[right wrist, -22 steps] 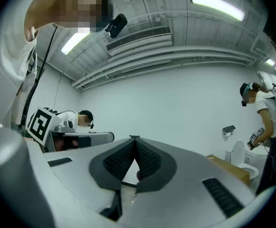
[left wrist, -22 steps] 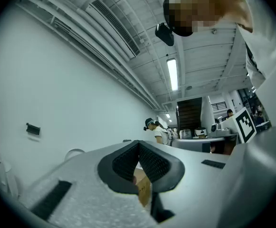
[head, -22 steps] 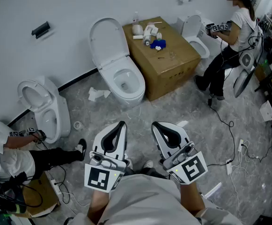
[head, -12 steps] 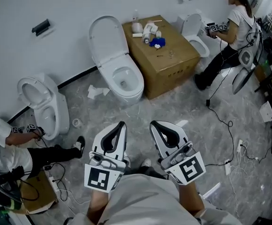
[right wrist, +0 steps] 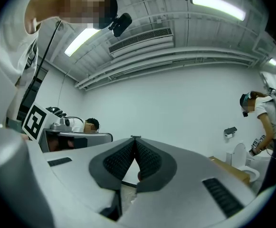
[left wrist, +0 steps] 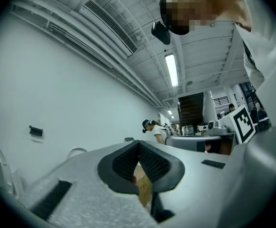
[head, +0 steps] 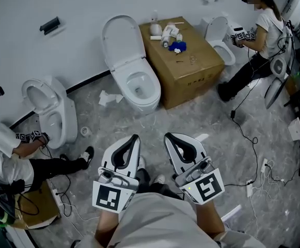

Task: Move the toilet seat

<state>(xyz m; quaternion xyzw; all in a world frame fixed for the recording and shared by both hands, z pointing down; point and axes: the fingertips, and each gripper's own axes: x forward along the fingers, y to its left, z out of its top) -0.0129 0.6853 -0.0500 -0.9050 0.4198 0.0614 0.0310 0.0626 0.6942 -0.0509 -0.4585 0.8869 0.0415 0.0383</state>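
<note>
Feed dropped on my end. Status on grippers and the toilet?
Shut and empty: left gripper, right gripper. Ahead, toilet untouched, lid raised. Crumpled tissue on floor beside it.

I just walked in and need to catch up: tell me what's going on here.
A person holds a left gripper and a right gripper out in front, both shut and empty. They face a white toilet whose lid stands raised. Neither gripper touches it, so moving the seat has not begun. A cardboard box sits beside it. A person at left works at a second toilet, and a person at right at a third toilet.
</note>
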